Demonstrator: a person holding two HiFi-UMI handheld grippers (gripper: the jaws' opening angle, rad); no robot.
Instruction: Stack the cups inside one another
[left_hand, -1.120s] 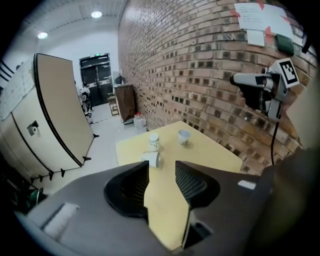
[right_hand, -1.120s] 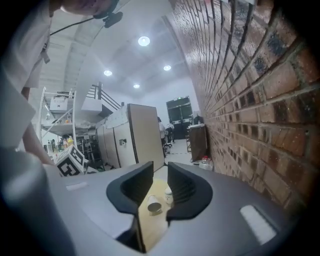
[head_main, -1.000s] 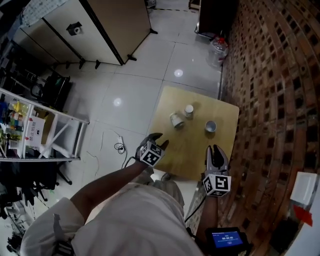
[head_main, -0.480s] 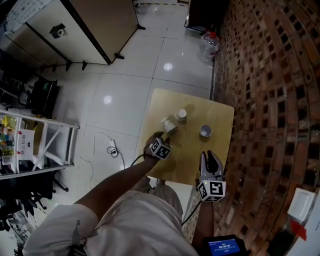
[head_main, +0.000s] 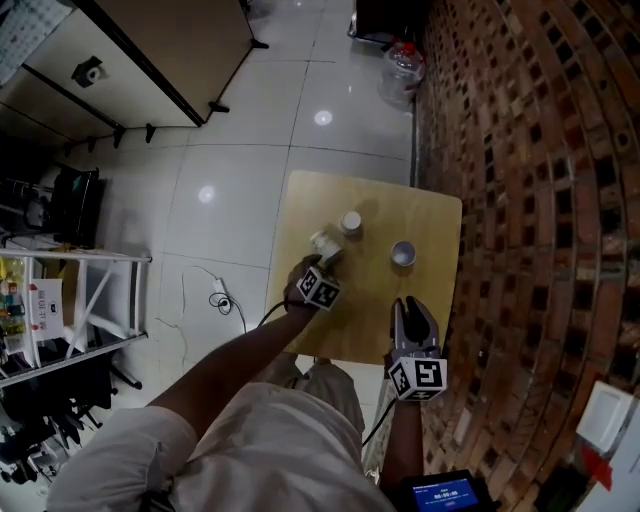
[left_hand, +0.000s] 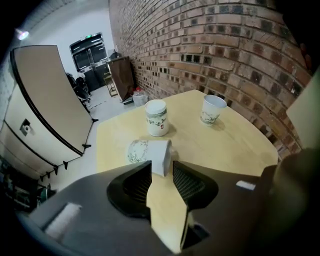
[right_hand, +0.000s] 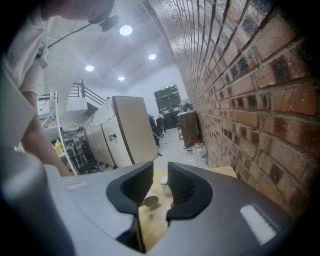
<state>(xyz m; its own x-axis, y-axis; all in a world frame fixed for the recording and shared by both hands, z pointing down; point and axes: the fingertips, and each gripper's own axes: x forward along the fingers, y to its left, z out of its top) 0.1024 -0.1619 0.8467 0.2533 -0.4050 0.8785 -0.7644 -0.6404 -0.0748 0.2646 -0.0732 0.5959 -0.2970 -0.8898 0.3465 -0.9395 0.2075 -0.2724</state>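
Left tool (left_hand: 161, 172), jaws closing round one tipped cup (left_hand: 144, 152); two upright cups (left_hand: 156, 118) (left_hand: 212, 109).

My left hand-held gripper (left_hand: 161, 169) has come down and forward from above the near left corner of the bench (head_main: 430, 300) to the tipped cup (left_hand: 145, 152) lying by the left edge, so its jaw tips now sit either side of the cup's nearer end. Its jaws have just been closing, from wide apart to a narrower gap, with that end of the cup between the tips, though I can't tell whether the pads press on it. My arm (head_main: 240, 350) has stretched further across the near edge with it.
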